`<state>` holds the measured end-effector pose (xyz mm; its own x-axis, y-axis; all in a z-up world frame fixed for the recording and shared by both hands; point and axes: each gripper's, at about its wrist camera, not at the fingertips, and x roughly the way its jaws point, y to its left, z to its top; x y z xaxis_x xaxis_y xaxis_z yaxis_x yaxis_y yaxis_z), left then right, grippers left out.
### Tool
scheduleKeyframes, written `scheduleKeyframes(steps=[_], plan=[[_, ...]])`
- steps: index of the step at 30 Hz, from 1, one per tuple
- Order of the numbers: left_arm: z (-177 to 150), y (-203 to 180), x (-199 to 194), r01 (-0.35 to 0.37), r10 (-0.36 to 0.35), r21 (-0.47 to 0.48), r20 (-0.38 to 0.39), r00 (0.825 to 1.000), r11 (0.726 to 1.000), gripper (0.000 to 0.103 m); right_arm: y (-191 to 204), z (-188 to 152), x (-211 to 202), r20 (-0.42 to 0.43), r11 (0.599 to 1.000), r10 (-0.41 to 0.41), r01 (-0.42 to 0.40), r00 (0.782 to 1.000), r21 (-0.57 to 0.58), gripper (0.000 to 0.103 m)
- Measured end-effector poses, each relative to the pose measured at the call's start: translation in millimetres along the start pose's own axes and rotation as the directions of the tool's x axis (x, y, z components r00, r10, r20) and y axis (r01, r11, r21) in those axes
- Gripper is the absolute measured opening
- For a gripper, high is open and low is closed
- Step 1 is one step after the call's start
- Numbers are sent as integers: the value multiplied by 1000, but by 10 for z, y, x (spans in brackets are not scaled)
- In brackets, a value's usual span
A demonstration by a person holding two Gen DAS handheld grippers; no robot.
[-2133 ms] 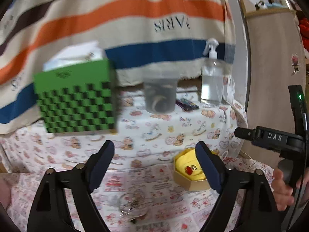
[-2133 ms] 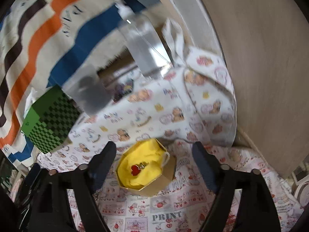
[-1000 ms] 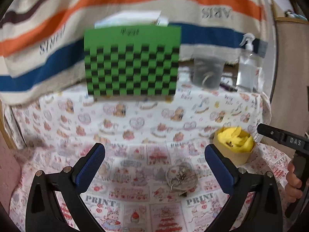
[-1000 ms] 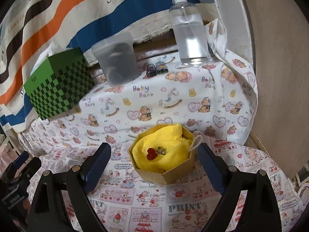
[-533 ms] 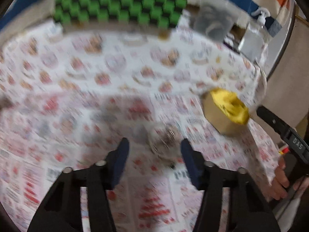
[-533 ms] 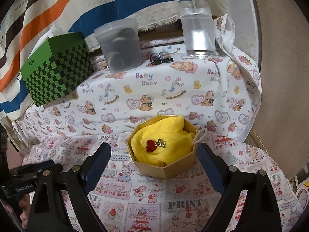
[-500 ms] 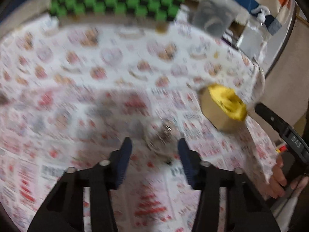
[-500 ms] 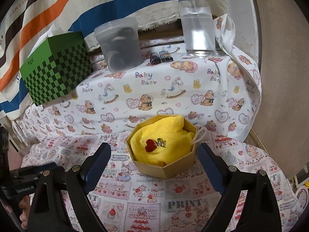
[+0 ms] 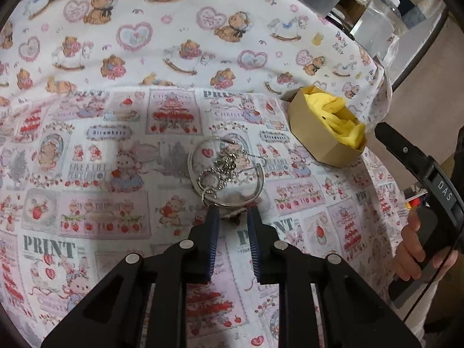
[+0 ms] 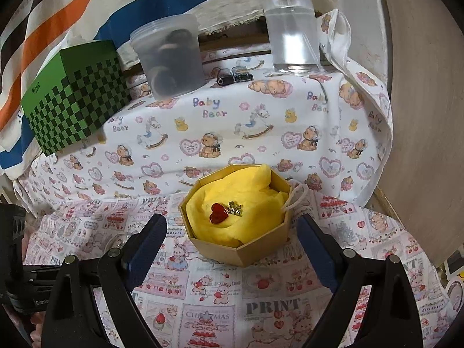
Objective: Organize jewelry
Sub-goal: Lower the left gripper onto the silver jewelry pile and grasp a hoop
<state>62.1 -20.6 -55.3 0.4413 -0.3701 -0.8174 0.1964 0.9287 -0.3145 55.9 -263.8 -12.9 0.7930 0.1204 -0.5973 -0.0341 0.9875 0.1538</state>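
A pile of silver jewelry (image 9: 224, 171), a bangle with a chain and small rings inside it, lies on the printed cloth. My left gripper (image 9: 230, 214) is low over the cloth at the pile's near rim, its jaws narrowed to a small gap and holding nothing. A tan octagonal box (image 9: 319, 136) lined with yellow cloth stands to the right. In the right wrist view the box (image 10: 240, 249) holds a red heart pendant (image 10: 219, 213) with a gold charm. My right gripper (image 10: 230, 239) is open and straddles the box's front.
At the back stand a green checkered box (image 10: 75, 98), a cloudy plastic tub (image 10: 171, 58) and a clear spray bottle (image 10: 291, 32), with two small dark items (image 10: 233, 76) between them. A wooden panel (image 10: 429, 116) rises on the right. The right-hand tool (image 9: 429, 182) shows in the left wrist view.
My left gripper has dropped down and forward to the silver pile, and its jaws have closed from wide apart to a narrow gap. The right gripper has edged closer to the box.
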Motion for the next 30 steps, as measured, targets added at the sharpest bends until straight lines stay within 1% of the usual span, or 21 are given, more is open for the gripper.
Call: scheduleKeyframes(steps=[2, 4, 5, 6, 8, 11, 15, 18, 21, 23, 24, 25, 27, 30], plan=[[4, 1, 23, 2, -2, 0, -9, 1000, 1000, 12, -14, -7, 32, -10, 1000, 2, -2, 1000, 12, 92], [4, 3, 16, 7, -7, -4, -4, 1000, 1000, 10, -28, -15, 65, -22, 1000, 5, -4, 1000, 20, 92], [2, 4, -6, 13, -13, -6, 0, 1000, 1000, 8, -29, -16, 76, -26, 1000, 5, -4, 1000, 21, 92], [6, 7, -35, 21, -21, -5, 5, 1000, 1000, 1, -27, -18, 79, -27, 1000, 4, -3, 1000, 20, 92], [23, 17, -141, 23, -22, -7, 35, 999, 1000, 1, -8, -23, 66, -22, 1000, 7, -6, 1000, 15, 92], [60, 57, -355, 16, -15, -7, 110, 994, 1000, 1, 48, -33, 39, -13, 1000, 20, -20, 1000, -10, 92], [106, 176, -545, 24, -16, -43, 170, 985, 999, 1, 152, -69, 21, -11, 998, 37, -38, 999, -49, 92], [118, 211, -565, 21, -15, -33, 174, 985, 999, 1, 222, -101, 41, -24, 996, 51, -52, 998, -71, 92], [108, 182, -457, 55, -54, 1, 139, 989, 998, 1, 255, -120, 71, -36, 996, 50, -53, 998, -78, 92], [79, 110, -398, 24, -29, 35, 138, 990, 999, 8, 262, -130, 77, -41, 995, 48, -51, 998, -83, 92], [58, 65, -380, 15, -21, 47, 137, 990, 999, 17, 266, -130, 76, -41, 995, 45, -48, 998, -85, 92], [48, 38, -356, 21, -28, 55, 135, 990, 998, 21, 264, -129, 74, -41, 995, 43, -47, 998, -85, 92], [33, -3, -316, 30, -37, 59, 129, 991, 998, 21, 255, -121, 68, -41, 996, 45, -48, 998, -81, 92], [27, -26, -259, -3, -4, 58, 125, 992, 998, 22, 237, -110, 70, -47, 996, 49, -52, 998, -75, 92]])
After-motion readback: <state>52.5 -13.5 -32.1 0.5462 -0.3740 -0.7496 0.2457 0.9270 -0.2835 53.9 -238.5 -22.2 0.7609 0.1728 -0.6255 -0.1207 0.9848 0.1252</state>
